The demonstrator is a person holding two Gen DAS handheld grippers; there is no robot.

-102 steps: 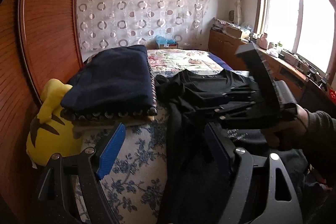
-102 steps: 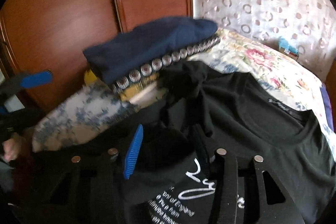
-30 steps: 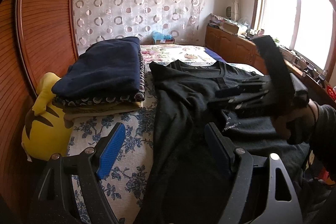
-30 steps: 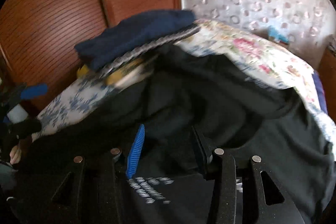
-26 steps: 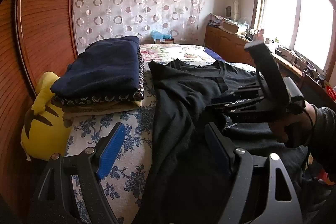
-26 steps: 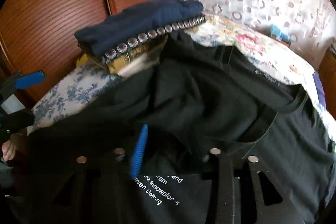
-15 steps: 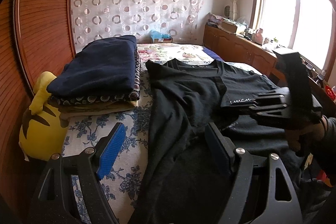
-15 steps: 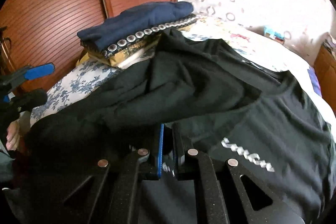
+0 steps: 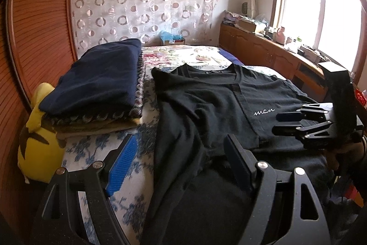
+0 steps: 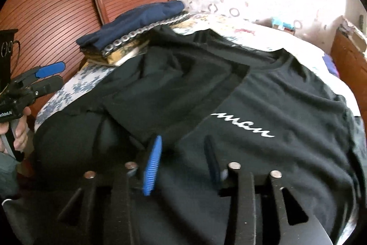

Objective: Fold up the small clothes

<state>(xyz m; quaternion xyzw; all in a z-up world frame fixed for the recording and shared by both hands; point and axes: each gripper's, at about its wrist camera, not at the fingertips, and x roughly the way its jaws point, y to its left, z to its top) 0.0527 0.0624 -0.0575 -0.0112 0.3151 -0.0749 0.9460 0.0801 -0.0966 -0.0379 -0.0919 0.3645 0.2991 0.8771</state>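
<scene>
- one black t-shirt (image 9: 206,107) lies on the bed (image 9: 128,167), front up, collar toward the far curtain wall, hem toward the person. its long axis runs away from both claws.
- the shirt's left side is already folded in over the chest; the fold edge runs along the long axis, just beside the white script print (image 10: 243,128).
- left claw (image 9: 179,160): spread wide, nothing between its pads. it hangs over the near left edge of the shirt, one pad above the bedsheet, the other above black cloth.
- right claw (image 10: 183,157): partly spread; its jaws have just been opening. the pads stand apart over the shirt's lower front and pinch nothing.
- the unfolded right side of the shirt lies on the right claw's side, so the right hand is the nearer one for a matching fold, judged from the layout.
- count: one shirt in work, two claws, one stack (image 9: 96,88) of folded items beside the shirt's left shoulder, one yellow plush (image 9: 39,141) just beside that stack.
</scene>
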